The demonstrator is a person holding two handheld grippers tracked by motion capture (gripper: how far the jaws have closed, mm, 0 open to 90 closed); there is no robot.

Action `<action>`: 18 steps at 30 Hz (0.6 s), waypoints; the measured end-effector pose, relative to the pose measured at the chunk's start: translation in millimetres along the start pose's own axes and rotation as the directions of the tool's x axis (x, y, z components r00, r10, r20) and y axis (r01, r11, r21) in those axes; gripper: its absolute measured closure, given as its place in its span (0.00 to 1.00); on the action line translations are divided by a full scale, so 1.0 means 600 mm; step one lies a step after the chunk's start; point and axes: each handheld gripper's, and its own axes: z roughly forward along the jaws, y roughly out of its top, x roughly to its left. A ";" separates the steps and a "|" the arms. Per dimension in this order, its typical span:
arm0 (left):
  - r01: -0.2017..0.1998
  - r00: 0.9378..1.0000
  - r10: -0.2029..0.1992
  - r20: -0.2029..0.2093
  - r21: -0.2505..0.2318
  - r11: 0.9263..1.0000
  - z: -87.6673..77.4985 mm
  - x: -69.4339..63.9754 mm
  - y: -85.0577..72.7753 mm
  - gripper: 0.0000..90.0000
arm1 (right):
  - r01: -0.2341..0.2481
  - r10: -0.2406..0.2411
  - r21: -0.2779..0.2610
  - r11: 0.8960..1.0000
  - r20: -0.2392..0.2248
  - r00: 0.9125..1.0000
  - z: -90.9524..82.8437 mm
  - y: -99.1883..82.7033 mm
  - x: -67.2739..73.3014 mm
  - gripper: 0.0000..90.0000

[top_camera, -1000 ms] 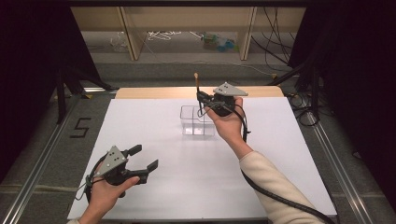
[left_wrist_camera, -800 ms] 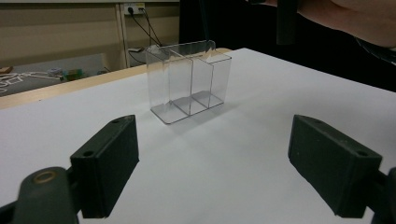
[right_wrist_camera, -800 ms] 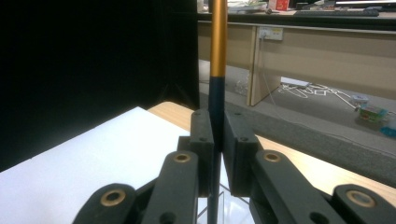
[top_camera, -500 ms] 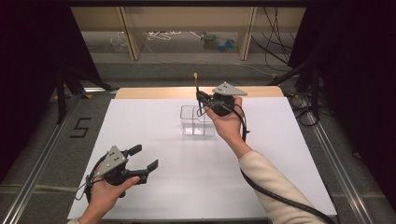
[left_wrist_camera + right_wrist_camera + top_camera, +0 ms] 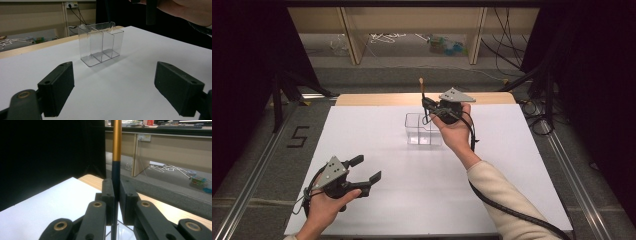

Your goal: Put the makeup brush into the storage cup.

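At the lower left of the high view, the left claw [image 5: 362, 170] hovers spread apart above the white tabletop [image 5: 377, 145]. Farther up, at centre, the right claw [image 5: 427, 106] clamps an upright pen [image 5: 422, 90] over the clear divided box [image 5: 419, 131].

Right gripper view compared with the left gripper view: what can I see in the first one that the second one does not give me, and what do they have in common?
The right gripper view gives the right gripper, jaws shut on an upright pen, gold above and dark below. The left gripper view gives the left gripper with jaws open and nothing between them, and the whole clear divided container, standing empty on the white table. Both share the white table, a part of the container and the cluttered floor beyond.
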 end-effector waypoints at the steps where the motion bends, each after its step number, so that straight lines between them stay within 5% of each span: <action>1: 0.000 1.000 0.000 0.000 0.000 1.000 0.000 0.000 0.000 0.18 | -0.001 0.001 -0.008 1.000 0.001 1.000 0.001 0.000 0.000 0.93; 18: 0.005 1.000 -0.005 -0.006 0.010 1.000 -0.002 -0.001 0.001 0.17 | -0.013 0.013 0.000 1.000 0.004 1.000 0.005 0.000 0.000 0.93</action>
